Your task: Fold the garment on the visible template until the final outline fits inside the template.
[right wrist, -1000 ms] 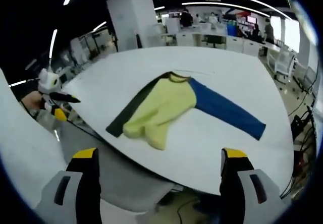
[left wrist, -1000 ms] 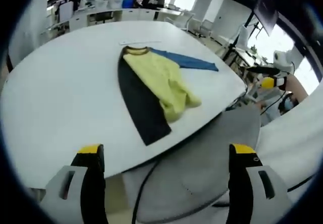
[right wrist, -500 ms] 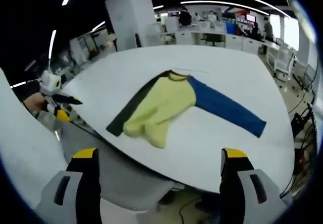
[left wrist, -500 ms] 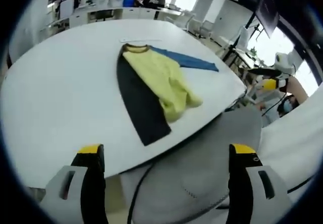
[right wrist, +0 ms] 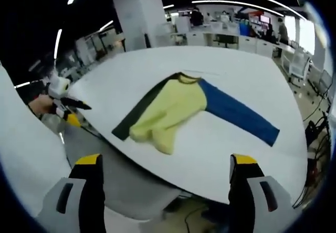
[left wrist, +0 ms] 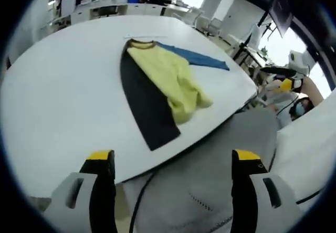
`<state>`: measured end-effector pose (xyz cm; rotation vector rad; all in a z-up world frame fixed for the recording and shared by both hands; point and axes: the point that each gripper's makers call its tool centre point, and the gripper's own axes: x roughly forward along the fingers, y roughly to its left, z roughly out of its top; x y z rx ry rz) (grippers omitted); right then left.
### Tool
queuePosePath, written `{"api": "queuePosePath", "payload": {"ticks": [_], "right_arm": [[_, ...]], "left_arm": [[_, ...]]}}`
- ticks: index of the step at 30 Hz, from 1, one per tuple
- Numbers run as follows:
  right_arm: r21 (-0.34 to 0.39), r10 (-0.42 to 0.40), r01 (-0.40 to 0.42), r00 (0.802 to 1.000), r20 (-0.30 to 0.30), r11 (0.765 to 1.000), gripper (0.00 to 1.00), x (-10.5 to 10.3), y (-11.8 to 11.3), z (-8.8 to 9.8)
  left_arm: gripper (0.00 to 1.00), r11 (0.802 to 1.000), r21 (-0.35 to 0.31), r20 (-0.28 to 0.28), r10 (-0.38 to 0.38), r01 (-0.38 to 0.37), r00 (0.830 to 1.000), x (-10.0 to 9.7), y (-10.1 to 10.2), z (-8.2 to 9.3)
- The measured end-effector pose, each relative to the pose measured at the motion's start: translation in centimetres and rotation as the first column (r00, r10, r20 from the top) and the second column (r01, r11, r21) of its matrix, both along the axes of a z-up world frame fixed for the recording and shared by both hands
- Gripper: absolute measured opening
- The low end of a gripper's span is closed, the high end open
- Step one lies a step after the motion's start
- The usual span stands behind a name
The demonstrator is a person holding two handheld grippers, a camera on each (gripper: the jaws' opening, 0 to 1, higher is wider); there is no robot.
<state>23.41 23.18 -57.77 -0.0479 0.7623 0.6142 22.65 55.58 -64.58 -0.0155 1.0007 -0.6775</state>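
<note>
A long-sleeved garment lies flat on the white round table (left wrist: 58, 91). Its yellow body (left wrist: 168, 78) is bunched at the hem, with a black sleeve (left wrist: 147, 109) on one side and a blue sleeve (left wrist: 198, 59) on the other. In the right gripper view the yellow body (right wrist: 170, 109) lies between the black sleeve (right wrist: 137, 116) and the blue sleeve (right wrist: 239, 115). My left gripper (left wrist: 173, 159) hangs open off the table's near edge, well short of the garment. My right gripper (right wrist: 165, 162) is open too, off the table's edge (right wrist: 131, 67) and apart from the hem. Both hold nothing.
A grey chair seat (left wrist: 210, 159) sits under the table edge below both grippers. The right gripper (left wrist: 286, 78) shows at the right of the left gripper view; the left gripper (right wrist: 65, 103) shows at the left of the right gripper view. Office desks and chairs stand behind.
The left gripper view has shifted slightly, so the garment sits a little higher in it. The garment itself has not moved and both grippers stay open.
</note>
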Motion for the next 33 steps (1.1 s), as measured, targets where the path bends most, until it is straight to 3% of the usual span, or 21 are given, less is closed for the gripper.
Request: {"api": "queuePosePath", "payload": {"ticks": [5, 8, 14, 25, 33], "right_arm": [[-0.001, 0.011, -0.011, 1.000, -0.001, 1.000, 1.00, 0.2, -0.2, -0.4], [0.001, 0.046, -0.046, 0.999, 0.028, 0.999, 1.00, 0.5, 0.0, -0.4], [-0.047, 0.103, -0.102, 0.995, 0.017, 0.994, 1.00, 0.6, -0.2, -1.1], [-0.026, 0.111, -0.111, 0.994, 0.013, 0.993, 1.00, 1.4, 0.1, -1.6], [-0.014, 0.113, -0.112, 0.993, 0.029, 0.994, 1.00, 1.9, 0.2, -1.2]], "left_arm": [[0.87, 1.000, 0.000, -0.020, -0.013, 0.013, 1.000, 0.4, -0.2, -1.4], [0.87, 1.000, -0.012, -0.043, -0.009, 0.009, 0.999, 0.7, -0.2, -2.3], [0.85, 1.000, -0.023, -0.075, -0.005, 0.003, 0.997, 1.4, -0.3, -3.7], [0.82, 1.000, 0.005, -0.115, -0.008, 0.008, 0.993, 2.5, -0.3, -6.7], [0.70, 1.000, -0.022, -0.112, 0.010, -0.013, 0.994, 3.3, -0.7, -7.1]]}}
